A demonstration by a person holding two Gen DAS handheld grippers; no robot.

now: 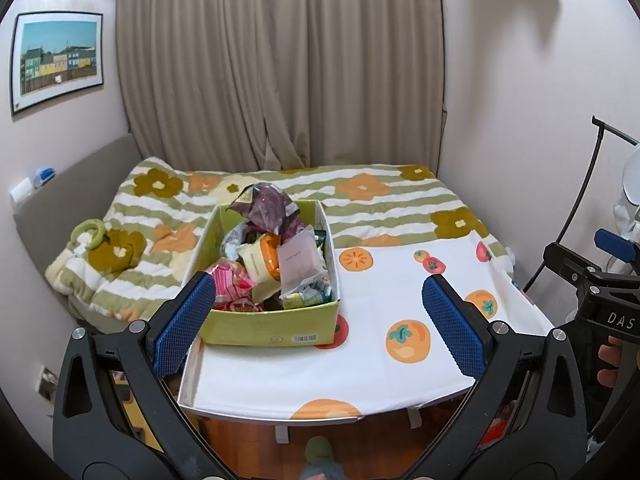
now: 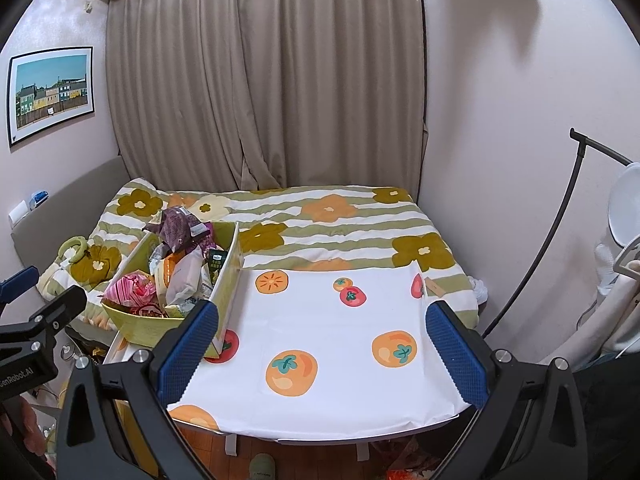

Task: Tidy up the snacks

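Hovering over table [image 1: 400, 384]: both grippers' fingers [image 1: 182, 320] spread, empty; snack box [image 1: 272, 328] full.

Lower snacks [image 1: 256, 280] buried inside the green box [image 1: 276, 326], labels too small to read

Left hand-held gripper [image 1: 318, 322]: matte black plastic frame with triangular cut-outs, silver round screws at the pivots, two blue fingers [image 1: 182, 324] with a fine diamond-grid rubber texture. Right hand-held gripper [image 2: 322, 350]: same build, black arms, silver screws, blue textured fingers [image 2: 188, 350]. Seen from the left wrist, the right unit's black body carries white letters "DAS" and a blue tab; from the right wrist, the left unit's body reads "senRobot.AI" in white. Green slipper [image 2: 262, 466] on the person's foot.
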